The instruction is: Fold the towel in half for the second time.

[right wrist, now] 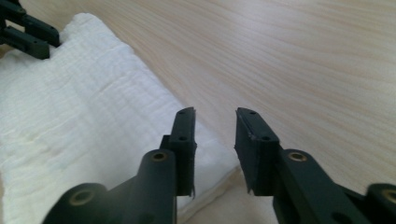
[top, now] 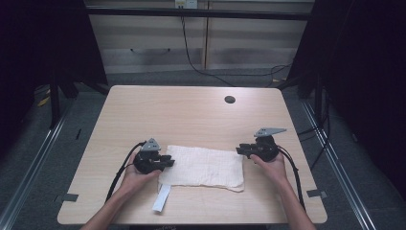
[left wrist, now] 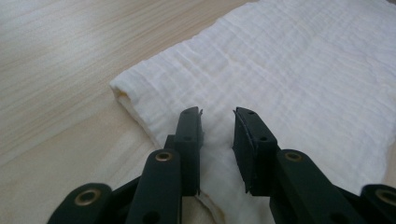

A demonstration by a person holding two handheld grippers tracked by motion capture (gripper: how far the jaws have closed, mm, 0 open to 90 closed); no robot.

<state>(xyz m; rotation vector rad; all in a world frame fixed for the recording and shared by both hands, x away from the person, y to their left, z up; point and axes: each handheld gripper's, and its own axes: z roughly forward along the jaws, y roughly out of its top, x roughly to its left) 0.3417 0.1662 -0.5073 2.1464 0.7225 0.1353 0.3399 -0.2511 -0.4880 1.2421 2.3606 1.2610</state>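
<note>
In the left gripper view the cloth [left wrist: 289,88] runs off the top and right edges, its near hem hidden behind the jaws. In the right gripper view the other gripper [right wrist: 25,28] is cut by the left edge — just 2 dark tips.

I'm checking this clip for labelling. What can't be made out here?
- High view: the left gripper covers the folded white cloth's left edge.
- High view: the white paper strip's upper end lies under the cloth.
- Right gripper view: the right gripper hides the cloth corner.
</note>
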